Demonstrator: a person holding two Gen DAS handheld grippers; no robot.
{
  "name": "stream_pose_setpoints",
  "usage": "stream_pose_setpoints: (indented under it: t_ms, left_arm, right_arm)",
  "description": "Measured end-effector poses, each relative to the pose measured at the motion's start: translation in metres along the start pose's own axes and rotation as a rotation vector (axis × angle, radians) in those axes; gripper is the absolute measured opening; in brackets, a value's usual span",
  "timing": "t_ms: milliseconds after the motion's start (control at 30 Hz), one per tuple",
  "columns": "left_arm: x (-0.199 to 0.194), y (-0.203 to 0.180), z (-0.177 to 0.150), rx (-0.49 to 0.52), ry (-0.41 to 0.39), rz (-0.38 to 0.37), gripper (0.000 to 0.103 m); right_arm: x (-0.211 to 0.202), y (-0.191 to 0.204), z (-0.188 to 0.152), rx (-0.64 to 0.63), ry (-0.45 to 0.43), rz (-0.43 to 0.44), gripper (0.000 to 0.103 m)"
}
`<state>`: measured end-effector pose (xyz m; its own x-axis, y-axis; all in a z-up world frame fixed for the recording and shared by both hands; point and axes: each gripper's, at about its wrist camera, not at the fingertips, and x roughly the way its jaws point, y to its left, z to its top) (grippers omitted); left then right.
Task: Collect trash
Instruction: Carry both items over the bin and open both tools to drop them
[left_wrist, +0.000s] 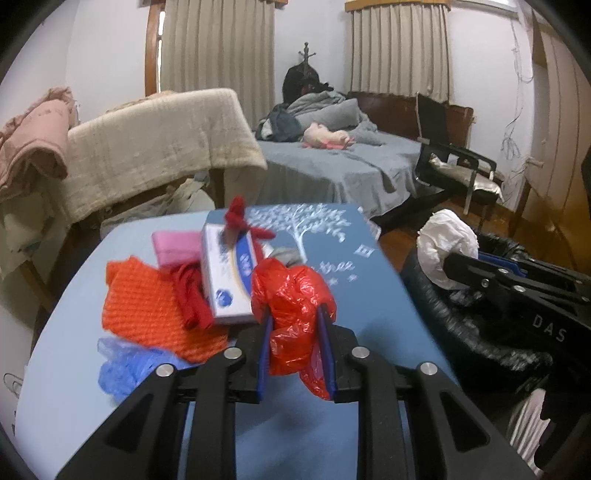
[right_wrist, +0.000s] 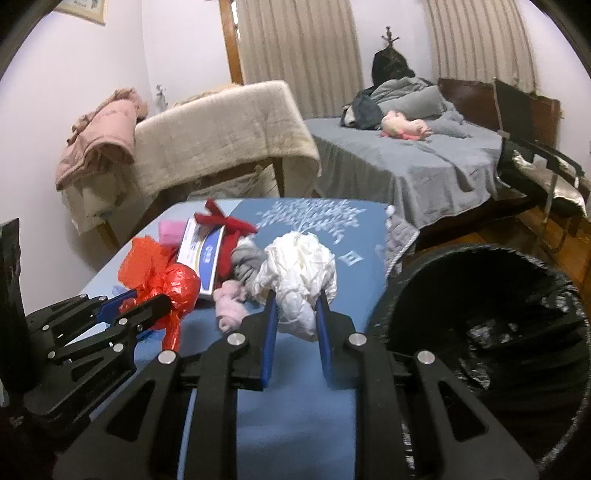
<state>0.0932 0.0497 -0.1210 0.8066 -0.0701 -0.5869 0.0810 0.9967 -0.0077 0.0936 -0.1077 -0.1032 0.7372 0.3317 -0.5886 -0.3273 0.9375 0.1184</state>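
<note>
My left gripper (left_wrist: 295, 314) is shut on a crumpled red plastic bag (left_wrist: 291, 306) held above the blue table (left_wrist: 369, 317); it also shows in the right wrist view (right_wrist: 147, 306) at the left with the red bag (right_wrist: 177, 288). My right gripper (right_wrist: 295, 299) is shut on a wad of white crumpled paper (right_wrist: 299, 273), close to the rim of the black bin bag (right_wrist: 480, 332). In the left wrist view the white wad (left_wrist: 447, 243) hangs over the bin (left_wrist: 480, 332) at the right.
On the table lie an orange knit cloth (left_wrist: 147, 306), a blue-and-white box (left_wrist: 229, 273), red yarn (left_wrist: 240, 218), a pink item (left_wrist: 173, 247), a blue crumpled bag (left_wrist: 125, 369) and pale socks (right_wrist: 229, 302). A bed (left_wrist: 332, 166), a draped chair (left_wrist: 159, 147) and an office chair (left_wrist: 450, 166) stand behind.
</note>
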Motion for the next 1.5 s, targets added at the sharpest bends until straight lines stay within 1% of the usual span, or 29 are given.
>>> stream_pose_setpoints:
  t_ms: [133,367,667,867,933,1000,1033,1067,1100,1133,1167,1233,1267,1333,1400,1500]
  left_arm:
    - [0.003,-0.014,0.013,0.014,-0.021,-0.033,0.023]
    - [0.010,-0.058,0.031,0.067,-0.047,-0.132,0.023]
    - [0.030,-0.127,0.049,0.129,-0.049,-0.263,0.023]
    - [0.044,-0.167,0.056,0.164,-0.042,-0.333,0.023]
    - [0.048,-0.178,0.058,0.174,-0.040,-0.361,0.023]
    - [0.050,-0.184,0.059,0.176,-0.039,-0.381,0.029]
    - [0.050,-0.185,0.059,0.175,-0.039,-0.386,0.032]
    - [0.050,-0.186,0.060,0.172,-0.040,-0.391,0.044]
    - [0.049,-0.184,0.060,0.168,-0.041,-0.395,0.053]
    - [0.049,-0.183,0.060,0.165,-0.045,-0.396,0.054]
    - [0.048,-0.180,0.059,0.164,-0.047,-0.392,0.055]
    - [0.047,-0.174,0.058,0.158,-0.045,-0.377,0.059]
    - [0.046,-0.169,0.058,0.150,-0.041,-0.366,0.060]
    - [0.044,-0.157,0.058,0.132,-0.042,-0.340,0.064]
    - [0.040,-0.145,0.057,0.120,-0.052,-0.302,0.069]
    - [0.030,-0.123,0.051,0.108,-0.067,-0.232,0.075]
  right_arm:
    - [-0.016,-0.018,0.005,0.018,-0.030,-0.041,0.019]
    - [-0.040,-0.064,0.007,0.073,-0.066,-0.147,0.019]
    - [-0.065,-0.128,-0.011,0.145,-0.067,-0.295,0.019]
    - [-0.074,-0.154,-0.025,0.183,-0.055,-0.356,0.020]
    - [-0.076,-0.161,-0.028,0.193,-0.054,-0.373,0.022]
    - [-0.079,-0.170,-0.031,0.204,-0.051,-0.390,0.023]
    - [-0.080,-0.174,-0.033,0.210,-0.048,-0.401,0.027]
    - [-0.081,-0.177,-0.035,0.214,-0.049,-0.410,0.031]
    - [-0.082,-0.179,-0.035,0.217,-0.050,-0.421,0.040]
    - [-0.083,-0.180,-0.035,0.220,-0.053,-0.430,0.048]
    - [-0.084,-0.181,-0.036,0.225,-0.058,-0.438,0.052]
    - [-0.087,-0.181,-0.038,0.226,-0.066,-0.449,0.070]
    - [-0.087,-0.180,-0.038,0.226,-0.071,-0.452,0.074]
    - [-0.087,-0.176,-0.037,0.222,-0.082,-0.455,0.091]
    - [-0.088,-0.168,-0.035,0.214,-0.104,-0.452,0.093]
    - [-0.082,-0.153,-0.028,0.200,-0.114,-0.411,0.096]
